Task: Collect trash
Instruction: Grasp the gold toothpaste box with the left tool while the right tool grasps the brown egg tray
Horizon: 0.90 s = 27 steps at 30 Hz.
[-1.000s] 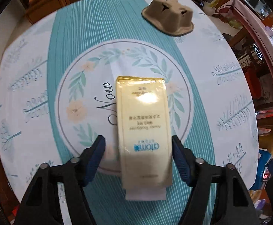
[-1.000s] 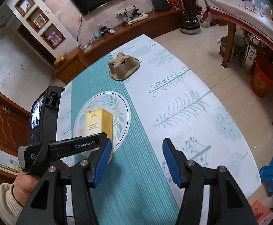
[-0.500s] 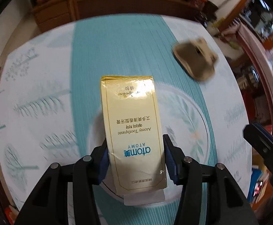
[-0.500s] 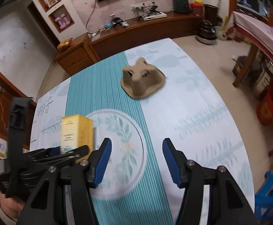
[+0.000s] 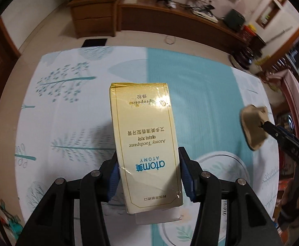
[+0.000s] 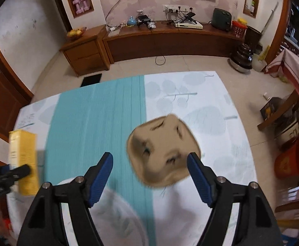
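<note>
A gold toothpaste box point(image 5: 147, 143) is lifted above the table, and my left gripper point(image 5: 149, 174) is shut on its lower half with both blue pads pressed to its sides. The same gold toothpaste box point(image 6: 23, 160) shows at the left edge of the right wrist view. A brown moulded-paper cup tray point(image 6: 163, 151) lies upside down on the tablecloth. My right gripper point(image 6: 149, 172) hovers over the tray's near side, its jaws opening wide and touching nothing. In the left wrist view the cup tray point(image 5: 252, 127) lies at the right, behind the right gripper's dark finger.
The table wears a white leaf-print cloth point(image 6: 211, 106) with a teal stripe point(image 6: 100, 112) and a round floral print. Beyond the far edge stand a long wooden cabinet point(image 6: 170, 43) and a drawer unit point(image 6: 83, 51). An orange bin point(image 6: 289, 160) sits on the floor at right.
My left gripper shut on the box, lifted it and carried it to the left across the table. My right gripper swept toward the cup tray and widened its jaws.
</note>
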### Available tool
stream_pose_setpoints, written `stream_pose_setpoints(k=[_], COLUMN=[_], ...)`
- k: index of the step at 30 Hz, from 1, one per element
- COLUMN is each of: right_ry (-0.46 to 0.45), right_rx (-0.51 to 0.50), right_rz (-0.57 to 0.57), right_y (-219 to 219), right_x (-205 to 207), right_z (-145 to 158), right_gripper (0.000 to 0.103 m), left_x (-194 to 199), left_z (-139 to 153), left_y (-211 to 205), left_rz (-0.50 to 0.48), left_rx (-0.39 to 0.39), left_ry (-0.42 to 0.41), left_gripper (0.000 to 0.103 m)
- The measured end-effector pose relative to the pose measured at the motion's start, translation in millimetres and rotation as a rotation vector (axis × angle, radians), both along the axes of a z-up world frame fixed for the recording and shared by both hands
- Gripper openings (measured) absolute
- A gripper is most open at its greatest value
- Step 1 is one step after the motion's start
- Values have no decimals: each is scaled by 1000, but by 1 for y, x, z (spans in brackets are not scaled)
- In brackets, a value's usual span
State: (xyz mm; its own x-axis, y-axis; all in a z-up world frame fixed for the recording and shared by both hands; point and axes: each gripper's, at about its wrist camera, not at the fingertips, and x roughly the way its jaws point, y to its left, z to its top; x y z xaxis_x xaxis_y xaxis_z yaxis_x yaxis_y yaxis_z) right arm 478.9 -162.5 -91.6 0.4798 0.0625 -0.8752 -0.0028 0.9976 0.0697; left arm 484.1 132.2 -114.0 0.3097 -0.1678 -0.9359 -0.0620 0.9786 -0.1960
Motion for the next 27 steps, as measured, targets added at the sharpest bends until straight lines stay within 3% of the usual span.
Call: stream_pose_setpoints(k=[2,3,8,15,17,21,25,27], right_ry=[16,23,23,56,63,51,101,112], right_rx=[-15,-19,-79,-204,-226,-105,-56,-33], right_rz=[4,10,59,103,51,-111,-305,-344], right_y=[-2,-2,6,17,15,-1,-18,-22], right_x=[11,17,34,45,46,45,48,49], right_z=[-5,-9,-14,-19,-19,-14,-20,-23], right_gripper=[76,82,93,93,93,93,93,93], left_x=[0,0,-9,-19,-22,-22,-20,-20], left_z=[-6,-8,-12,-12,-9,-6,-4,-3], left_y=[12,17,37,35,35,29,23,21], left_rz=[20,27,42,29,25,17,8,2], left_rx=[-1,-1,6,1,-2,-10,-17,-19], left_ry=[8,12,25,23,18,13,4,3], left_gripper=[50,50,50,50,50,50,50,50])
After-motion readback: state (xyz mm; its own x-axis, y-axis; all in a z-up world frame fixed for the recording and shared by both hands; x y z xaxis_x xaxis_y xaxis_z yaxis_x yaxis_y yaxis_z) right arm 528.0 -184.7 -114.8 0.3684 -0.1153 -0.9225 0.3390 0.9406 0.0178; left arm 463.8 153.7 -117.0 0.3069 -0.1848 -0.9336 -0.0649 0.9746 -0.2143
